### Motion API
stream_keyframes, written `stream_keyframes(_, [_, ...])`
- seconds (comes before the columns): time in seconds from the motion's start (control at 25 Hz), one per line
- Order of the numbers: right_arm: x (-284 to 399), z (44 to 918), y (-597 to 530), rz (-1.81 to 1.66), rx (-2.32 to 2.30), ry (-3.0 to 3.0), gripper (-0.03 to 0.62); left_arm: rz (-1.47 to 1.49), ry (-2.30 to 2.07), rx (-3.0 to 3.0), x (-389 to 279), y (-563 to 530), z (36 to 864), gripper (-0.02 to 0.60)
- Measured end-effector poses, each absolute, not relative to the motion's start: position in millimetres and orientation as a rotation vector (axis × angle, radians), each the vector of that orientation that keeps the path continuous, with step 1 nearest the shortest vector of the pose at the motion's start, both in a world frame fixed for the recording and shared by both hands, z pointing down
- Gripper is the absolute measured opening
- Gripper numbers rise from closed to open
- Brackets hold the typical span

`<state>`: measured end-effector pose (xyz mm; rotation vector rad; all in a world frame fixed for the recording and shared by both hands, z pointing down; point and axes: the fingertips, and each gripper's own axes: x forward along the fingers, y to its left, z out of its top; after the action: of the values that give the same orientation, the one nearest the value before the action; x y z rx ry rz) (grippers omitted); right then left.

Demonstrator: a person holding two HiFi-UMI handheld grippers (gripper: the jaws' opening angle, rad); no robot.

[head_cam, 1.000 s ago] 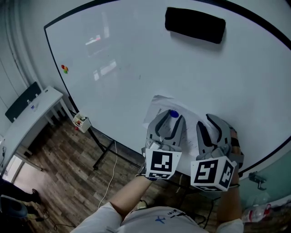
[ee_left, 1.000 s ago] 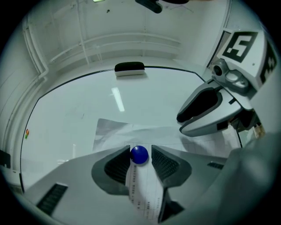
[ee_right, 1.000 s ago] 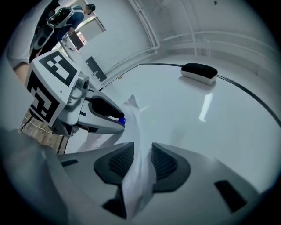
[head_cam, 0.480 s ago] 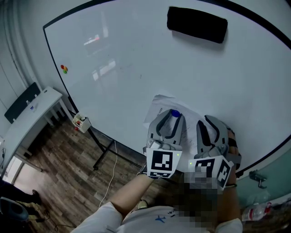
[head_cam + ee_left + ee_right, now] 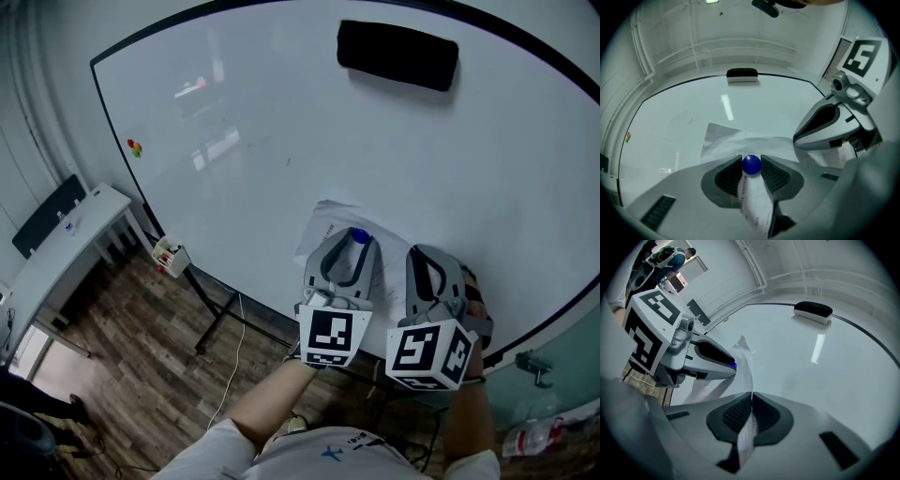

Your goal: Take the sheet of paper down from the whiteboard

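Note:
A white printed sheet of paper (image 5: 323, 223) hangs low on the whiteboard (image 5: 281, 112), pinned by a round blue magnet (image 5: 357, 235). My left gripper (image 5: 352, 246) has closed a little, and both pads now touch the magnet (image 5: 751, 165). The right gripper (image 5: 433, 261), just to its right, has just been closing. Its jaws are now shut on the paper's lifted right edge (image 5: 743, 357), which runs between the pads (image 5: 740, 416). From the right gripper view the left gripper and the magnet (image 5: 733, 365) show at the left.
A black eraser (image 5: 397, 54) sticks high on the board. Small red and green magnets (image 5: 135, 146) sit near its left edge. A marker holder (image 5: 169, 255) hangs on the board stand, and a white desk (image 5: 66, 244) stands at the left on wooden floor. A bottle (image 5: 525, 441) lies at the lower right.
The right gripper's jaws have gone from wide apart to shut on the paper's edge. The left gripper has stayed at the magnet, its jaws slightly narrower.

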<state>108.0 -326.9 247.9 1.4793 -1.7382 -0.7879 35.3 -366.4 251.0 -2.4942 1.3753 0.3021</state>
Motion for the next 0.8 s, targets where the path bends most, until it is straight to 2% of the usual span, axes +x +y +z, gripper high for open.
stream_keyframes(0.32, [110.2, 250.6, -314.7, -0.721, 1.454, -1.891, 0.017, 0.263, 1.355, -2.51, 33.5, -340.8, 255.2, 0.133])
stream_keyframes(0.8, [101.1, 321.8, -292.3, -0.586, 1.325, -2.011, 0.015, 0.142, 1.448, -2.552, 17.4, -297.9, 309.6, 0.133])
